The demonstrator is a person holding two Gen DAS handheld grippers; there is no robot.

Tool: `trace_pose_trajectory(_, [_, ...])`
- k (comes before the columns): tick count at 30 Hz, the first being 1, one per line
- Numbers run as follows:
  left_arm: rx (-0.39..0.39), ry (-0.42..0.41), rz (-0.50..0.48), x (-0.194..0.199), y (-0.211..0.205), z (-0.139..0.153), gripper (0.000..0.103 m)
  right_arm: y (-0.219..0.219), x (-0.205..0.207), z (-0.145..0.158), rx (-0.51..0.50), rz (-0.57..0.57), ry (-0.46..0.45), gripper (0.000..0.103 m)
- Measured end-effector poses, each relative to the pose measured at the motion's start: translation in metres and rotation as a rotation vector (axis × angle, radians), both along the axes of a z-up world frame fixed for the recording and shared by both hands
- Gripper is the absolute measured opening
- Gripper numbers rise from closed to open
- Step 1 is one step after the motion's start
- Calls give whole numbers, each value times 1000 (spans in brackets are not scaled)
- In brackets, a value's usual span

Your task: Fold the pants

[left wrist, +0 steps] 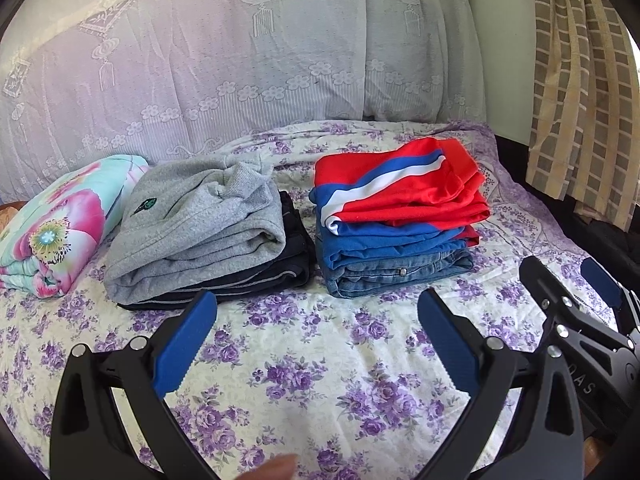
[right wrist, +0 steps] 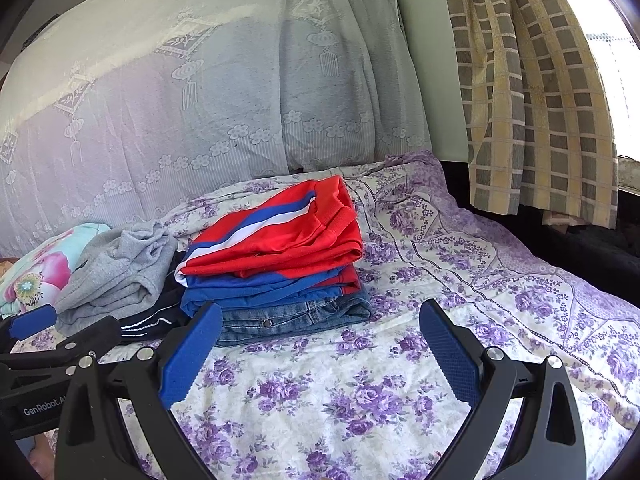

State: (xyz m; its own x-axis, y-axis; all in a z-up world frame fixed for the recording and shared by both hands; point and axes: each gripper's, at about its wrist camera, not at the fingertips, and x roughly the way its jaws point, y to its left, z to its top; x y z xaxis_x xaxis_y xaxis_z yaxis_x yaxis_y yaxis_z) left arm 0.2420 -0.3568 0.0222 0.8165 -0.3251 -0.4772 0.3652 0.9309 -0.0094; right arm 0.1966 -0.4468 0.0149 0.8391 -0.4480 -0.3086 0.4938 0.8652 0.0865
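Observation:
Two piles of folded clothes lie on the floral bedsheet (left wrist: 320,380). The left pile has grey sweatpants (left wrist: 200,216) on top of dark pants (left wrist: 296,256). In the right pile, a red, blue and white garment (left wrist: 400,196) rests on blue jeans (left wrist: 400,276). My left gripper (left wrist: 317,296) is open and holds nothing, just short of both piles. My right gripper (right wrist: 320,308) is open too, in front of the jeans (right wrist: 296,320) and the red garment (right wrist: 280,232). Each gripper shows in the other's view: the right gripper (left wrist: 562,270) and the left gripper (right wrist: 68,330).
A rolled flowered blanket (left wrist: 60,224) lies left of the grey pile. Lace-covered pillows (left wrist: 240,60) stand behind the piles. A checked curtain (right wrist: 532,100) hangs at the right, above the bed's dark edge (right wrist: 560,240). A person's fingertip (left wrist: 276,468) shows at the bottom.

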Motion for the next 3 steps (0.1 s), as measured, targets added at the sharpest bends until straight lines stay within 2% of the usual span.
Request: trace_pose_trajectory(3, [7, -8, 7, 0, -1, 1, 98, 0, 0, 0, -1, -1, 0, 99])
